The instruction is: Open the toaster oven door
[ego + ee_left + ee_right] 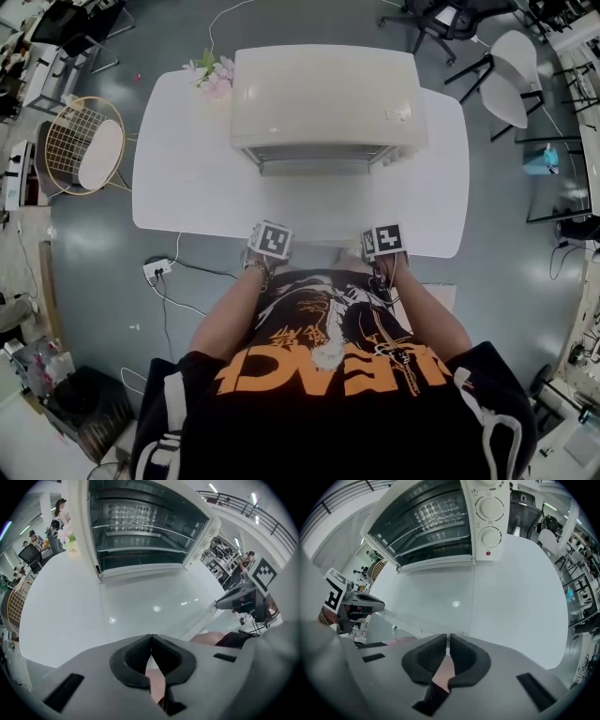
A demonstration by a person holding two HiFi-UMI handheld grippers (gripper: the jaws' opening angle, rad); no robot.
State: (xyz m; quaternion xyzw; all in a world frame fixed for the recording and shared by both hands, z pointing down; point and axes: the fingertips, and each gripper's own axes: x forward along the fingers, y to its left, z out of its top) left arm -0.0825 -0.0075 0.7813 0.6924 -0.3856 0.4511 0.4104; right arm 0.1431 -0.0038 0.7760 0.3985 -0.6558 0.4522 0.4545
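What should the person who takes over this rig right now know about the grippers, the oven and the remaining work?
Left gripper: jaws shut, nothing between them, held at the near edge of the table.
Right gripper: jaws shut, empty, beside the left one.
Toaster oven: stands at the back middle of the table.
Done: the door is fully down and lies flat in front of the oven; the racks inside show.
Left: nothing for the door; neither gripper touches the oven.
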